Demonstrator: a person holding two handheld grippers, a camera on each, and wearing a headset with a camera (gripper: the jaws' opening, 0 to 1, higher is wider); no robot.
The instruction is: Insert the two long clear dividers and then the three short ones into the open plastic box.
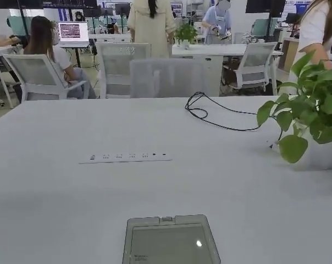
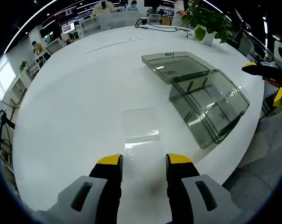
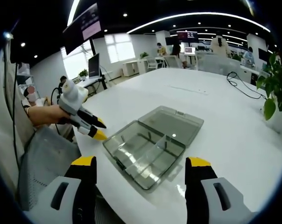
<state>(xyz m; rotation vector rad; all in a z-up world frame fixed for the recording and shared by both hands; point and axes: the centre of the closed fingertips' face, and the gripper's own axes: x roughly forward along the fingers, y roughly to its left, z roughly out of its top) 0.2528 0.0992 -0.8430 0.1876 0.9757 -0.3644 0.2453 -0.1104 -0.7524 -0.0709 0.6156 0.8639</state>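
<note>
Spread and empty, the yellow-tipped jaws of the left gripper hang low over the workbench. Clear dividers lie flat just ahead of them, one sheet reaching back between the jaws. At the near edge sits the open plastic box, its lid laid flat behind it. Facing the box, the right gripper is wide apart and empty. Partitions show inside; how many I cannot tell. The step in hand is probably picking up a divider. Tip one edge off the surface, pinch a short end, and carry it upright to its slots.
</note>
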